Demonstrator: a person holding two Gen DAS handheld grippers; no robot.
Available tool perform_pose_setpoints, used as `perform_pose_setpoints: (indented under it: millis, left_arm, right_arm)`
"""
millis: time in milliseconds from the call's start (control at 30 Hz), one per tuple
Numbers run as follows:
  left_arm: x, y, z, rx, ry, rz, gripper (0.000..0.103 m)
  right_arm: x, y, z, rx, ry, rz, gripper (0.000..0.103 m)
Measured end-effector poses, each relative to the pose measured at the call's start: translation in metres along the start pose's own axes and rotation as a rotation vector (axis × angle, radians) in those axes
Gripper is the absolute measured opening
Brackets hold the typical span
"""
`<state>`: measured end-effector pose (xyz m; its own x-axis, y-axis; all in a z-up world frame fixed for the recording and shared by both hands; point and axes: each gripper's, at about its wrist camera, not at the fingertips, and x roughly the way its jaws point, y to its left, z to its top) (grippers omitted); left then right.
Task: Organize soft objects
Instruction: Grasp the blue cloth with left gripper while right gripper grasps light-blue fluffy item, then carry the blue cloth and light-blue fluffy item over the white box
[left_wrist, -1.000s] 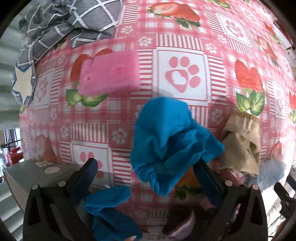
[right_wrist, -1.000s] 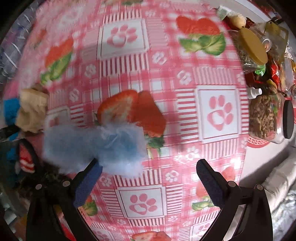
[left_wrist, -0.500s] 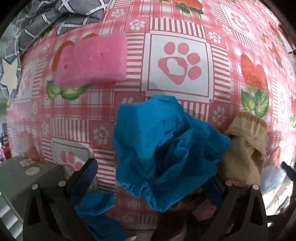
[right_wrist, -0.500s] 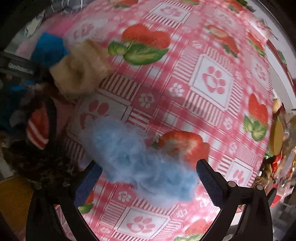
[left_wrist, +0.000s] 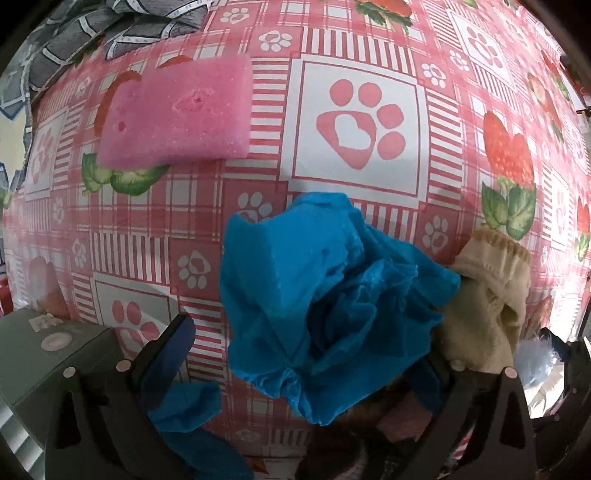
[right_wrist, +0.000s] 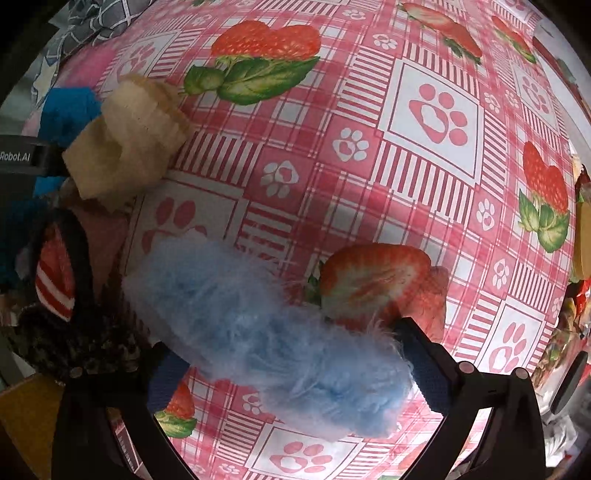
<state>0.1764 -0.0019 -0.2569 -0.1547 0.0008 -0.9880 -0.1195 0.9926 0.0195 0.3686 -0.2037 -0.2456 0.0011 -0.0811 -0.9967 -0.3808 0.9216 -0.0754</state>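
Observation:
In the left wrist view a crumpled blue cloth (left_wrist: 325, 306) lies between the wide-open fingers of my left gripper (left_wrist: 303, 354); its right fingertip is hidden behind the cloth. A pink sponge (left_wrist: 177, 114) lies beyond at the upper left. A beige sock (left_wrist: 491, 299) lies right of the cloth. In the right wrist view a fluffy light-blue object (right_wrist: 273, 332) lies on the table between the open fingers of my right gripper (right_wrist: 291, 358). The beige sock (right_wrist: 125, 140) and blue cloth (right_wrist: 66, 110) show at the left.
The pink strawberry-and-paw tablecloth (left_wrist: 354, 122) covers the table. A grey checked fabric (left_wrist: 92, 33) lies at the far left corner. A dark patterned fabric and a red-striped item (right_wrist: 55, 280) sit at the left. Jars and snack packets (right_wrist: 576, 314) crowd the right edge.
My left gripper moved forward, so the blue cloth sits deeper between its fingers. My right gripper swung left and closed in around the fluffy blue object.

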Motion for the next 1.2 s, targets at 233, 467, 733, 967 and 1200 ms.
perform_pose_setpoints:
  millis: [233,467,733,967,1200]
  left_arm:
    - [-0.029,-0.025,-0.008,0.101,-0.071,0.011,0.028]
    - [-0.061,-0.024,-0.018,0.101,-0.169,0.004,0.027]
    - [-0.097,-0.020,-0.045,0.126,-0.236,-0.017,0.027]
    - [-0.117,-0.020,-0.098,0.146,-0.278,-0.038,0.027]
    - [-0.137,-0.012,-0.146,0.194,-0.316,-0.044,0.027]
  right_arm:
    - [-0.017,-0.009,0.002,0.044,-0.018,0.030,0.049]
    - [-0.043,-0.033,-0.010,0.184,-0.046,0.113,0.035]
    - [-0.077,-0.048,-0.036,0.283,-0.067,0.178,0.035]
    - [-0.118,-0.030,-0.063,0.286,-0.122,0.194,0.035]
    - [-0.156,-0.007,-0.091,0.293,-0.180,0.199,0.035]
